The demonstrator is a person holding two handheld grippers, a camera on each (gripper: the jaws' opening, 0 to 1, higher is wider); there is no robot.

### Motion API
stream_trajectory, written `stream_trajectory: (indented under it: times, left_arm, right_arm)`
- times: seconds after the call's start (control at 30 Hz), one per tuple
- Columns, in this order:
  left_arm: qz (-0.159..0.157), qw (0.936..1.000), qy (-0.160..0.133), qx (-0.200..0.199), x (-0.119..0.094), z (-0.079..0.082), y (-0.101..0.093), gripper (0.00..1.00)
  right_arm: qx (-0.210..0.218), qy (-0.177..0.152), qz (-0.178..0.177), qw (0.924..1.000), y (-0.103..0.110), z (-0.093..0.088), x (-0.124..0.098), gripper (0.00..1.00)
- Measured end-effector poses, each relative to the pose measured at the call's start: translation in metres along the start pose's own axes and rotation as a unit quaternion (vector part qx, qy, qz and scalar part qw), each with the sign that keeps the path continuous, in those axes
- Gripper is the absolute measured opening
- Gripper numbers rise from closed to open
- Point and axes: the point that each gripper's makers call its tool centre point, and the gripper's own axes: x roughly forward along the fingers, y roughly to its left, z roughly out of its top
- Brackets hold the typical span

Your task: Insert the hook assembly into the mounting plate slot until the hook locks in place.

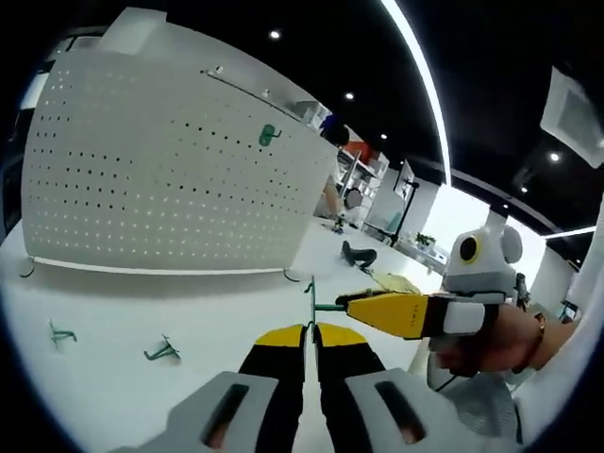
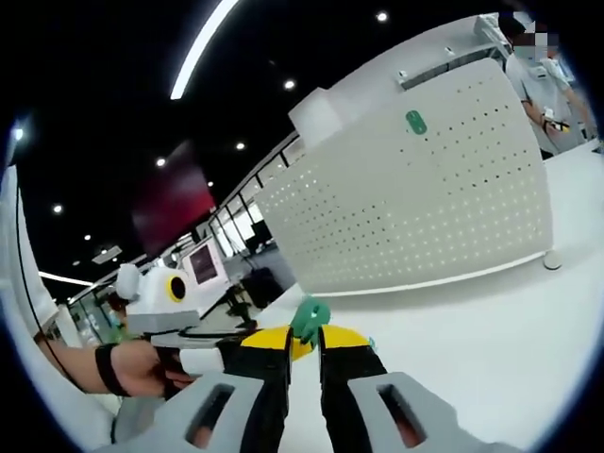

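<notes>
Holding green hook (image 2: 310,321) clamped in right tool (image 2: 304,340), left tool (image 1: 311,332) also pinched on its thin wire, above worktop (image 1: 113,302), well apart from mounting plate (image 1: 170,179); probably light, stiff, slippery, so best gripped at flat head.

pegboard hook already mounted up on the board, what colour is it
Green; the mounted hook on the white pegboard shows best in the right gripper view.

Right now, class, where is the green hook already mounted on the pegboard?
In the left gripper view, the mounted green hook sits on the white pegboard, near its upper right edge.
</notes>
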Motion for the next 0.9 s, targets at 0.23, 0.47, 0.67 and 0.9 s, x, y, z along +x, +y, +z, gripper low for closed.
stream_trajectory:
  times: [0.23,0.47,0.67,0.9]
  left_arm:
    - [-0.002,0.9984,-0.016,0.054,0.0,0.004,-0.005,0.04]
    - [-0.002,0.9955,-0.015,0.093,-0.001,0.005,-0.008,0.04]
    - [0.003,0.993,-0.022,0.116,-0.005,0.009,-0.009,0.04]
    - [0.006,0.9904,-0.024,0.136,-0.008,0.012,-0.011,0.04]
  right_arm:
    - [0.011,0.002,0.002,0.9999,0.001,-0.001,0.001,0.07]
    - [0.022,0.004,0.006,0.9997,0.002,-0.002,0.001,0.04]
    - [0.038,0.005,0.011,0.9992,0.005,-0.001,0.0,0.02]
    - [0.053,0.007,0.002,0.9985,0.012,0.002,-0.001,0.01]
